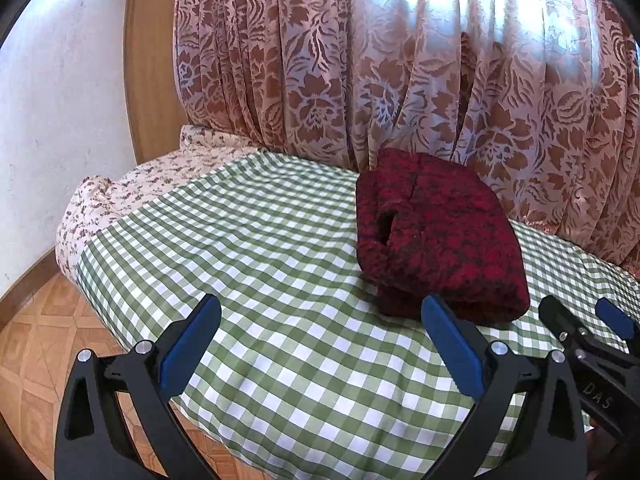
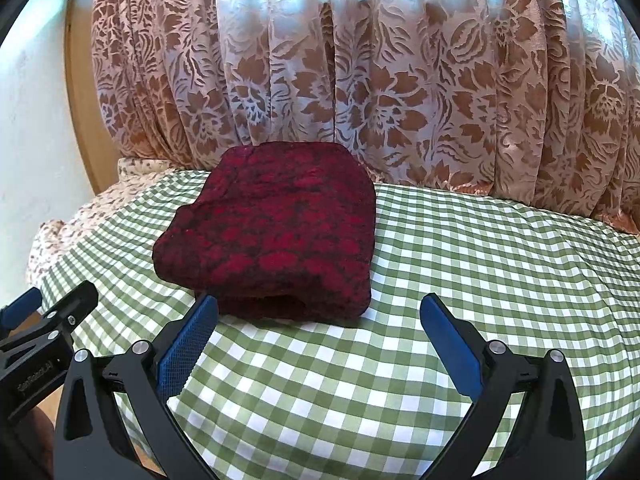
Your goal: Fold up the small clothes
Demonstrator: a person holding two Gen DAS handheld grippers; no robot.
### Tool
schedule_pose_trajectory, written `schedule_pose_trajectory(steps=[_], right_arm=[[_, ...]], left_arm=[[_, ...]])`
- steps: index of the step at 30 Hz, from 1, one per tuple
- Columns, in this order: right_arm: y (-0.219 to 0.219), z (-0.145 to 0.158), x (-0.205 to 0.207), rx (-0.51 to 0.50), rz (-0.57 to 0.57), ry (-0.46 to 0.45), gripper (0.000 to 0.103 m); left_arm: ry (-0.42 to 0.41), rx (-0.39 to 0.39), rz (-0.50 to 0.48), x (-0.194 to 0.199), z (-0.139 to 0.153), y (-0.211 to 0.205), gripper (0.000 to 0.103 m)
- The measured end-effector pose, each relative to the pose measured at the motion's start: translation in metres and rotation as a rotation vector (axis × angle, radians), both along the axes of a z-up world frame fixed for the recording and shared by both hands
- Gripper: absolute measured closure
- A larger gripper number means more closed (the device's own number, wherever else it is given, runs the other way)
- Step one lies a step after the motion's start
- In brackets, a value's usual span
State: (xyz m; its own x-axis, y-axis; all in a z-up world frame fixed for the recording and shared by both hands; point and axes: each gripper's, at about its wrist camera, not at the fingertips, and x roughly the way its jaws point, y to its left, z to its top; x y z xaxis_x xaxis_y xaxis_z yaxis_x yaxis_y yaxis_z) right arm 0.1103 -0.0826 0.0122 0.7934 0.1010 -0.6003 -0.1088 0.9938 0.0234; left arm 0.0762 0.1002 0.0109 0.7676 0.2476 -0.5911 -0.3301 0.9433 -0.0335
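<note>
On the green checked cloth I see the folded red garment lying dead ahead of my right gripper, its near edge crosswise. Both sets of jaws are spread and empty, and my left gripper sits off to its left, so the right looks nearer.

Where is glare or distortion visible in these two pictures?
Left wrist view: backlit curtain blown out near the top, bed edge bent by the fisheye. Right wrist view: same glare on the curtain, checks curved; red garment sharp.
</note>
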Motion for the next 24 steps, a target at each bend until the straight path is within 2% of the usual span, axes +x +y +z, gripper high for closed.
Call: schedule_pose_trajectory(steps=[13,24], right_arm=[[-0.0031,-0.0033,0.0014,0.004,-0.016,0.010,0.003],[-0.0067,-0.0076,0.0042,-0.012,-0.018,0.029,0.003]], left_arm=[[0.006,-0.038,-0.007,0.0013,-0.0104,0.0062,0.002],[-0.005,0.006,-0.004,0.0010,-0.0108,-0.0023,0.002]])
